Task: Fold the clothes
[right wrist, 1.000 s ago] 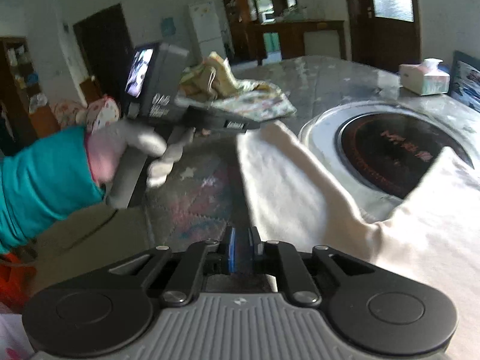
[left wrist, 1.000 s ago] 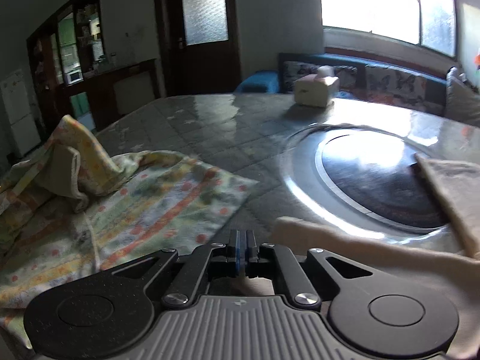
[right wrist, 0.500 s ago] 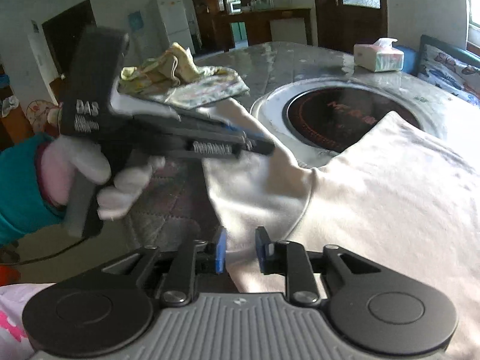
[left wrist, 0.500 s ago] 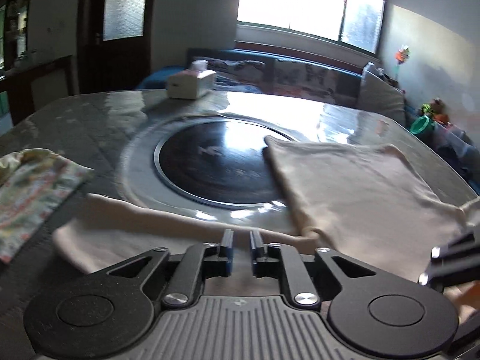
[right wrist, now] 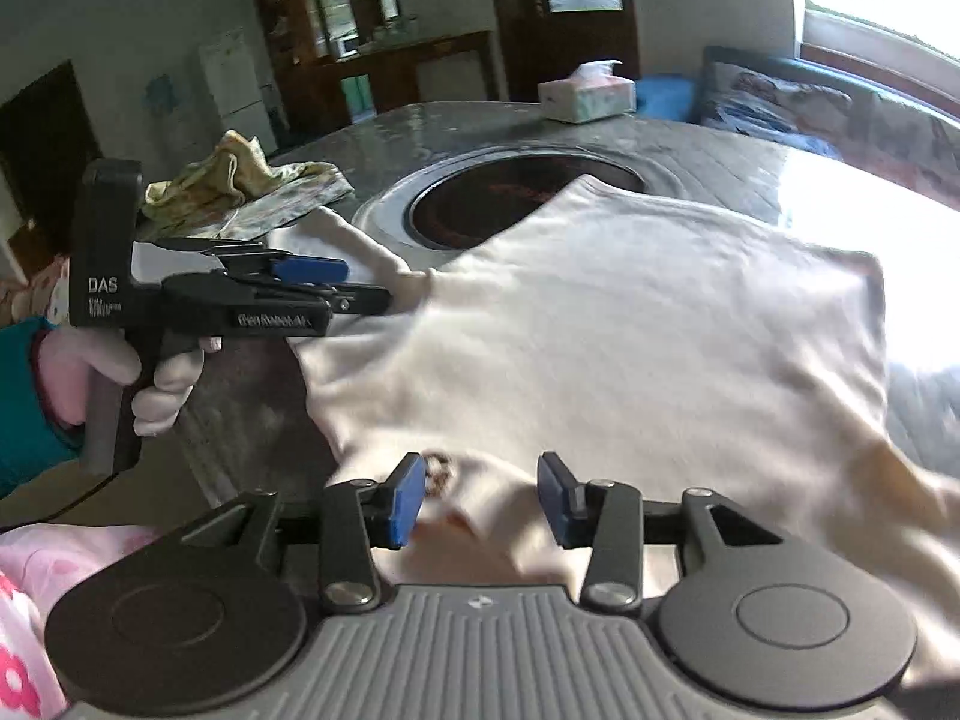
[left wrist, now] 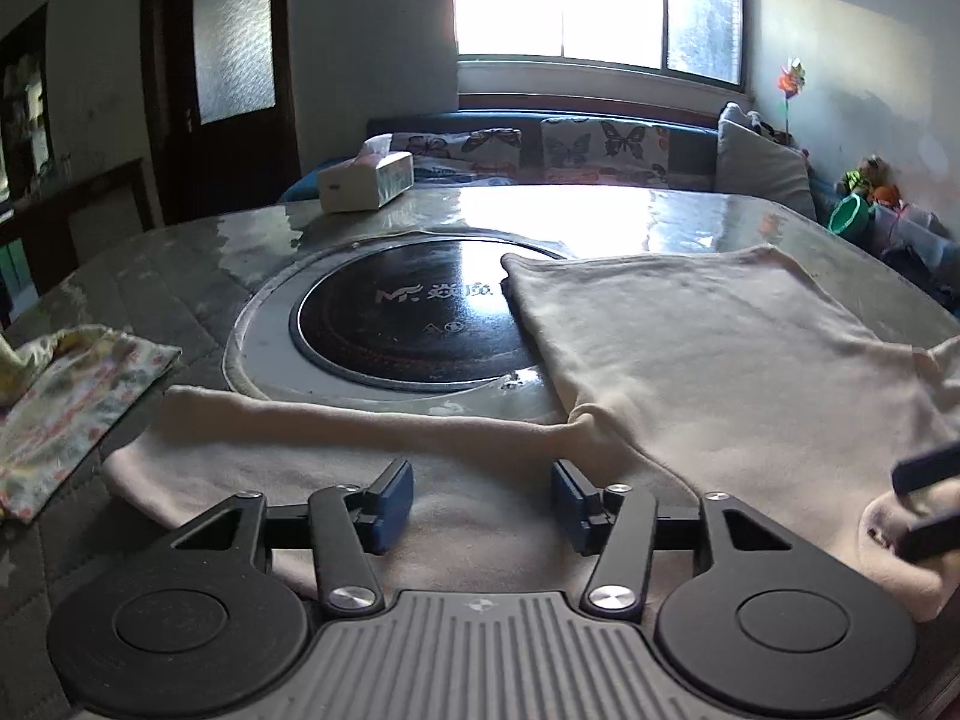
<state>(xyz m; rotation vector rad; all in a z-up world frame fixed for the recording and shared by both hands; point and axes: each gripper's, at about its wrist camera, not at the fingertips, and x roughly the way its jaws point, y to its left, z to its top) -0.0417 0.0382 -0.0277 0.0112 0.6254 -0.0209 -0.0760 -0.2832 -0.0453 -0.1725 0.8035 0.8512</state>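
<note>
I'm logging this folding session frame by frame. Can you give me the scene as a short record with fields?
surface: grey table with a round inset cooktop
garment: cream shirt spread flat, one sleeve stretched out sideways
left tool: jaws open over the sleeve, just been opening, nothing pinched
right tool: jaws open over the shirt's near edge, just been opening
other cloth: floral garment bunched at the table's edge
also there: tissue box
</note>
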